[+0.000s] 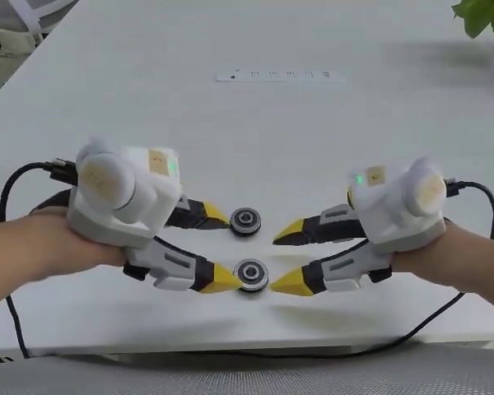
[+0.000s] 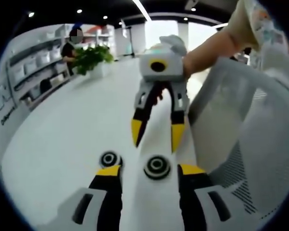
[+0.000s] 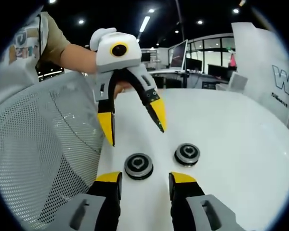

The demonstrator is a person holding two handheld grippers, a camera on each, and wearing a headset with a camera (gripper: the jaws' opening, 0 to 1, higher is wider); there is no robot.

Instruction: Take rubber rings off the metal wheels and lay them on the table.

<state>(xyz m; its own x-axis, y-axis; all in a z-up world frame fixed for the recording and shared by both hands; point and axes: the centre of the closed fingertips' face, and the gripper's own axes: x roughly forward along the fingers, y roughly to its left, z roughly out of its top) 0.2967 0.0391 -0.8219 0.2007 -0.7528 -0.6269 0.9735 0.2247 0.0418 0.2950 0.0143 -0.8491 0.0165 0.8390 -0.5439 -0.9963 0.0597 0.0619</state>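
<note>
Two small metal wheels with black rubber rings lie flat on the white table (image 1: 230,123) near its front edge. The far wheel (image 1: 245,220) (image 2: 110,159) (image 3: 187,154) sits just past my left gripper's far fingertip. The near wheel (image 1: 251,274) (image 2: 157,167) (image 3: 138,165) lies beside the left gripper's near fingertip, in front of both grippers' spread jaws. My left gripper (image 1: 224,247) (image 2: 149,170) (image 3: 133,122) comes in from the left, open and holding nothing. My right gripper (image 1: 277,261) (image 3: 145,177) (image 2: 156,137) faces it from the right, open and holding nothing, a short way from the wheels.
A white power strip (image 1: 280,76) lies far back on the table, and a green plant (image 1: 486,16) stands at the back right corner. Black cables (image 1: 8,206) trail from both grippers over the front edge. A white mesh chair (image 3: 43,144) stands close behind that edge.
</note>
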